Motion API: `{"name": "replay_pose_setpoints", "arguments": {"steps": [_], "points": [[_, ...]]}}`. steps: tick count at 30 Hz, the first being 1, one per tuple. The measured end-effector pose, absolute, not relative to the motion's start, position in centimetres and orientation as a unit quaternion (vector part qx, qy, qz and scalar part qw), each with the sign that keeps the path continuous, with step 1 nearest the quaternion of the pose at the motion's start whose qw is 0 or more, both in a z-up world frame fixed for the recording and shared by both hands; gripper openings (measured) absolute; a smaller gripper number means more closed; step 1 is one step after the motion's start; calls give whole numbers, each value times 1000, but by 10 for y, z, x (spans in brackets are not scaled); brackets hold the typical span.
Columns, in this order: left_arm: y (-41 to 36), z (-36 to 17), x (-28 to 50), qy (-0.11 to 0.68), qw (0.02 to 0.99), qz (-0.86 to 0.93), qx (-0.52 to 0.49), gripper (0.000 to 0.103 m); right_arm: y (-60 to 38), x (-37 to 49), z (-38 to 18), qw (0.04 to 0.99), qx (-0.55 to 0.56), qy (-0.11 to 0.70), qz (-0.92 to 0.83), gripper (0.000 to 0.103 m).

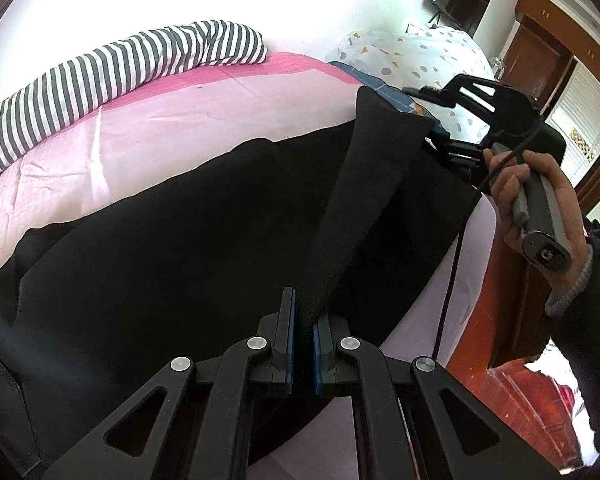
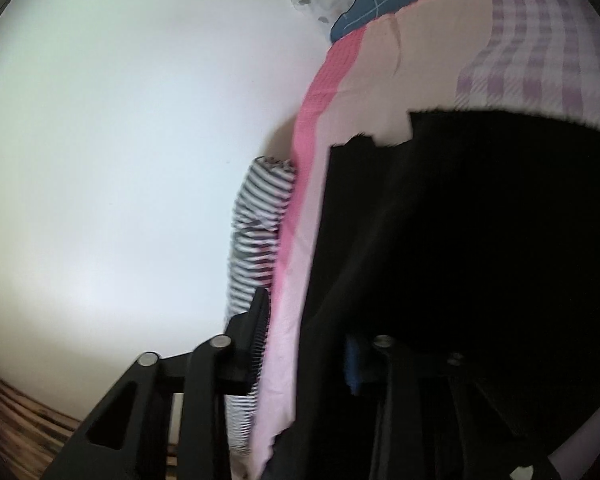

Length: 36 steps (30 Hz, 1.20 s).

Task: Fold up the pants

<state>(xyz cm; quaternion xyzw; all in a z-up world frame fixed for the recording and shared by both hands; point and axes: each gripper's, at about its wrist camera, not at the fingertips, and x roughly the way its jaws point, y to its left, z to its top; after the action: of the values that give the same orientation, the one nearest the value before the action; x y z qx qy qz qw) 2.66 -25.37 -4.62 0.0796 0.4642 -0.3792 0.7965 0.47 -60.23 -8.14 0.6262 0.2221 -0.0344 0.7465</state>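
Observation:
Black pants [image 1: 160, 240] lie spread across a pink bed sheet [image 1: 180, 112]. At the bottom of the left wrist view my left gripper [image 1: 304, 336] is shut, its blue pads pinching a raised fold of the pants. That fold runs as a taut strip up to a corner beside my right gripper [image 1: 450, 144], which a hand [image 1: 540, 200] holds at the bed's right edge. The right wrist view is blurred and rolled sideways. In it the black pants [image 2: 480, 220] pass between the fingers of my right gripper [image 2: 306, 320]. Pink sheet shows between the left finger and the cloth.
A striped pillow [image 1: 120, 68] lies along the white wall at the back left. A spotted quilt [image 1: 420, 56] is bunched at the far end of the bed. A wooden bed frame [image 1: 492, 300] and a dark cable [image 1: 448, 280] run along the right side.

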Motion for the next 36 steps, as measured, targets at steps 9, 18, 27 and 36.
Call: {"name": "replay_pose_setpoints", "arguments": {"steps": [9, 18, 27, 36], "points": [[-255, -47, 25, 465, 796, -377, 90, 7, -633, -10, -87, 776, 565, 262, -99, 7], [-265, -43, 14, 451, 793, -390, 124, 8, -629, -45, -40, 837, 415, 319, -158, 5], [-278, -67, -1, 454, 772, -404, 187, 8, -634, -82, -92, 813, 396, 369, -214, 4], [-278, -67, 1, 450, 765, -418, 195, 8, -636, -105, -99, 808, 405, 357, -237, 4]]}}
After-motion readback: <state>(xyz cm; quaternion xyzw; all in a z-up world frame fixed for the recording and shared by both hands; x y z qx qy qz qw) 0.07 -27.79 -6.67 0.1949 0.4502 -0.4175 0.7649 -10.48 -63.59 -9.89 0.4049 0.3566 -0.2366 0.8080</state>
